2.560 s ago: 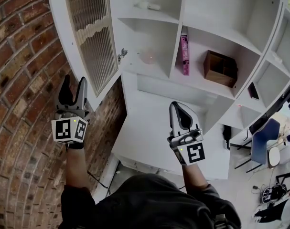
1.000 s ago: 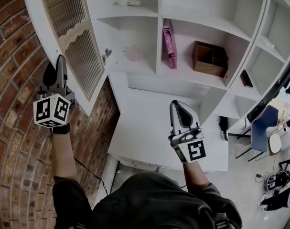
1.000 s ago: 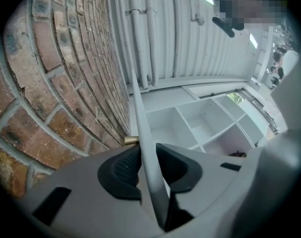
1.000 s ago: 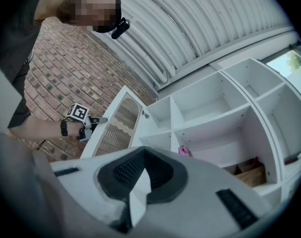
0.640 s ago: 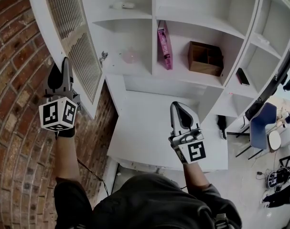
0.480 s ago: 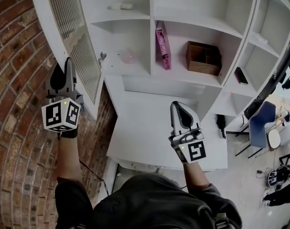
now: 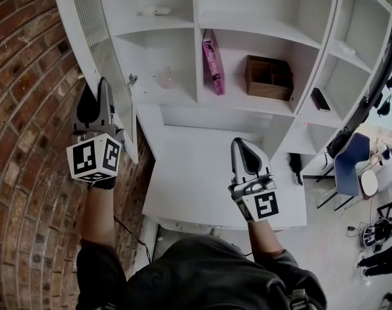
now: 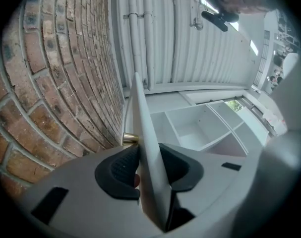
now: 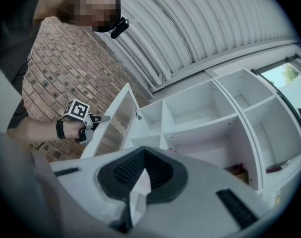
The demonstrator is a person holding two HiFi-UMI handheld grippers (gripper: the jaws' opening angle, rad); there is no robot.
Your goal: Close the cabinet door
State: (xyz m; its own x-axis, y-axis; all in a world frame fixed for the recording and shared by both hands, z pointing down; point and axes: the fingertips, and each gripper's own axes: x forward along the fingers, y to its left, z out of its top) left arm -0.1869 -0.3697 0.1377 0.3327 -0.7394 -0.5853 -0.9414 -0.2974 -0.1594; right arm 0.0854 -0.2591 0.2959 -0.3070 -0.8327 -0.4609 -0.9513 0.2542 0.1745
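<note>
At the left end of the shelving, the white-framed cabinet door with a ribbed glass panel (image 7: 92, 18) stands swung out from its hinge (image 7: 130, 79). Its free edge points towards the person, and it lies close beside the red brick wall (image 7: 21, 121). The opening it should cover is wholly exposed, so the closing swing looks barely under way.

The left gripper (image 7: 96, 86) has the door's free edge between its jaws, just below a small brass knob (image 8: 128, 139). Its jaws are easing open at this moment. Even so, the black ribbed pads (image 8: 121, 166) appear to touch both faces of the panel, so the hold looks light but not yet released.

The right gripper (image 7: 242, 148) hangs well apart from the door, over the white desk surface (image 7: 202, 186). Its jaws are together and nothing is between them.

Behind the door's path, the white open shelf unit (image 7: 260, 34) holds a pink book (image 7: 210, 60) standing upright. In the next compartment sits a brown wooden box (image 7: 268, 77). Both are well inside their bays and clear of the door front.

The next move, as I judge it, is to carry the free edge in an arc away from the bricks and across to the shelf front. Either a firmer pinch or a flat push on the outer face would serve. The wrist must follow the hinge's curve rather than pull straight. The inner jaw must also come away before the door meets the frame, or it could be trapped.
</note>
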